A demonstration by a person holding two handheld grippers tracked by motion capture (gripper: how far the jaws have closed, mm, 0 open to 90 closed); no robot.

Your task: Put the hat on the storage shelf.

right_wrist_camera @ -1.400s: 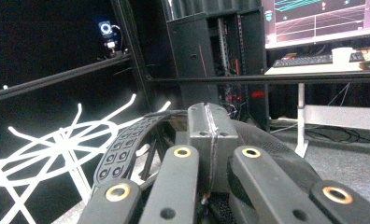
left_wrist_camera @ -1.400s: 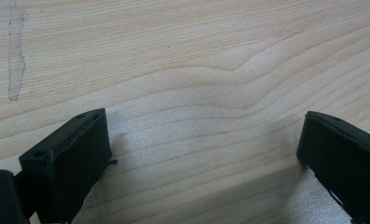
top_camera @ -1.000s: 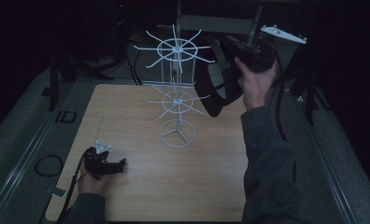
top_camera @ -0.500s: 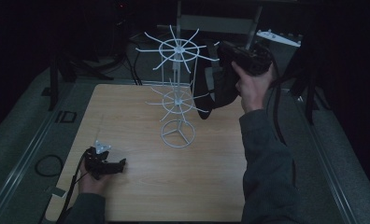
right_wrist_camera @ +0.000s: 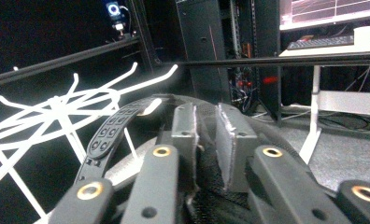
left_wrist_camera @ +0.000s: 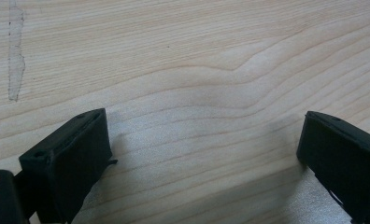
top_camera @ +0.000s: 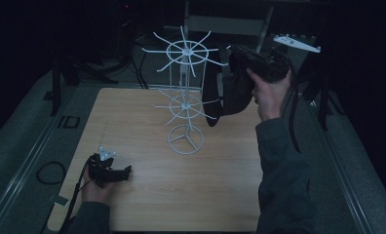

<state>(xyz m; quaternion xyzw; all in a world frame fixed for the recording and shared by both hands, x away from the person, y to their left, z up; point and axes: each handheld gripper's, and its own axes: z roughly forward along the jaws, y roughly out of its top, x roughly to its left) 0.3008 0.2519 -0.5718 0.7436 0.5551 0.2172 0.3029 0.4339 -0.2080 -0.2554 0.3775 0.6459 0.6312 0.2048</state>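
The right gripper point(top_camera: 240, 61), held high at the far right of the pale wooden table point(top_camera: 147, 195), has just been opening its jaws, and in the right gripper view a small gap shows between its metal pads point(right_wrist_camera: 232, 140) with the dark fabric bag point(top_camera: 232, 90) and its perforated black strap point(right_wrist_camera: 109, 133) just under and beside them, so the grip looks eased though I cannot tell whether the pads touch the bag. The bag hangs from an arm of the top tier of the white wire spinner rack point(top_camera: 183, 97), which stands mid-table. The left gripper point(top_camera: 108, 173) rests released on the table near the front left corner, jaws wide apart over bare wood.
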